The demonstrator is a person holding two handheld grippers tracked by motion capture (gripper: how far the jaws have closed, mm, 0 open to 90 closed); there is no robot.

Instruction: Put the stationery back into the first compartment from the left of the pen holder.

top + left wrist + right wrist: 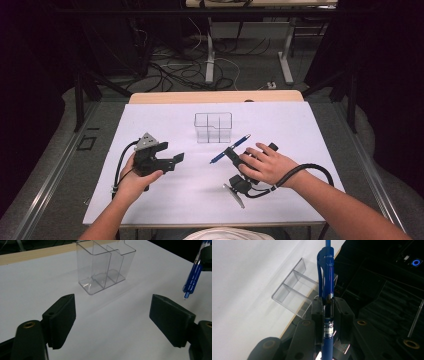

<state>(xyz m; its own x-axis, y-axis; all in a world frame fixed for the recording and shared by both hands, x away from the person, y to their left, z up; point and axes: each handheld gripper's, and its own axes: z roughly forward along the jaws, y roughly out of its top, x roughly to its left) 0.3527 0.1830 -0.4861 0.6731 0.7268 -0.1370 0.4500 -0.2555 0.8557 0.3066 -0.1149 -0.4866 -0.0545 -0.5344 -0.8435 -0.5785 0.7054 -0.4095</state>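
Observation:
A blue pen (229, 149) is clamped between the jaws of my right gripper (236, 155); in the right gripper view the pen (327, 285) runs up between the two black pads, clip end away from me. A clear plastic organiser (213, 127) with several compartments stands upright at the middle of the white mat. My left gripper (175, 159) hovers left of centre, its jaws apart with nothing between them. In the left gripper view the organiser (103, 266) stands ahead and the pen's tip (192, 280) shows at the right edge.
The white mat (150, 125) covers most of the wooden table (215, 96). Black cables trail from both grippers across the mat. Beyond the table lie floor cables and metal table legs (210, 55).

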